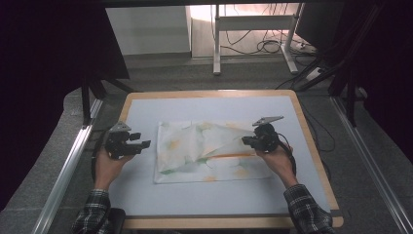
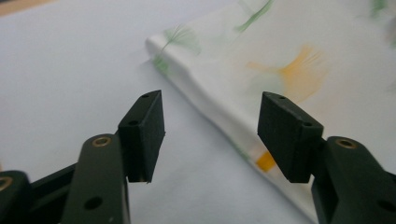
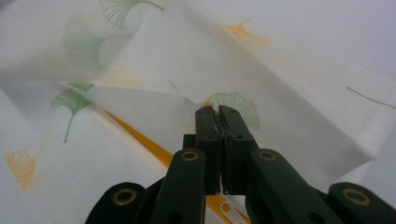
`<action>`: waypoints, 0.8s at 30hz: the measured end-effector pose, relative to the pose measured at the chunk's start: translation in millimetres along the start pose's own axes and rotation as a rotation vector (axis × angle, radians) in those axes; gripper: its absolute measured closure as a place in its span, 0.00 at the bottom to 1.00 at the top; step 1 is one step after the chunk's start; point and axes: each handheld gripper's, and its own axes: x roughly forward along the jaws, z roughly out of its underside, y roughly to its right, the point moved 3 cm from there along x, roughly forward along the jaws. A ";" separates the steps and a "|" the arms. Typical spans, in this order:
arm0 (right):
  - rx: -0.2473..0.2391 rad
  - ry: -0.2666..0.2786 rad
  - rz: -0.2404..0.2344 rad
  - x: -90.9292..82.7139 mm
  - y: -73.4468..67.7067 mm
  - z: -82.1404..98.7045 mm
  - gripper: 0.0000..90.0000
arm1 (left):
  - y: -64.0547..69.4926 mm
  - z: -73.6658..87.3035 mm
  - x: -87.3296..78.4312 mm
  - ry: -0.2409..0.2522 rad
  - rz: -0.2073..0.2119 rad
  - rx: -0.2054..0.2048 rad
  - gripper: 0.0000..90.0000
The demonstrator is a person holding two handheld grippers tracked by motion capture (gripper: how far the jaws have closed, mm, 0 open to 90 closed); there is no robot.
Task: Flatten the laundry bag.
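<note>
A white cloth (image 1: 204,151) printed with green and orange ginkgo leaves lies half folded on the pale blue mat (image 1: 214,109). My right gripper (image 1: 245,141) is shut on the cloth's upper layer (image 3: 154,112) near its right side and holds that layer raised over the rest. In the right gripper view the closed jaws pinch the fabric at the right gripper (image 3: 216,112) tip. My left gripper (image 1: 146,144) hovers open just left of the cloth's left edge. In the left gripper view the left gripper (image 2: 210,123) jaws straddle the folded cloth (image 2: 289,70) edge without touching it.
The mat covers a wooden-edged table (image 1: 311,146). Metal rails (image 1: 73,161) run along both sides of the table. A desk frame (image 1: 253,29) and floor cables (image 1: 272,46) stand beyond the far edge. Bare mat lies in front of and behind the cloth.
</note>
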 end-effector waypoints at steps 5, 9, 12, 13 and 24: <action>0.017 0.001 0.007 -1.8 4.5 2.1 0.96 | 28.4 -4.4 7.0 0.019 0.133 0.056 0.38; 0.023 0.011 0.010 -8.9 9.4 5.6 0.96 | 59.3 -2.2 28.8 -0.072 0.242 0.160 0.27; 0.030 0.014 0.012 -11.5 11.3 7.6 0.96 | 74.3 3.4 45.6 -0.164 0.218 0.249 0.21; 0.032 0.014 0.014 -12.8 12.5 8.8 0.96 | 76.3 6.0 49.9 -0.188 0.217 0.265 0.20; 0.036 0.006 0.018 -21.1 17.6 21.2 0.96 | 79.4 23.0 59.9 -0.306 0.202 0.320 0.70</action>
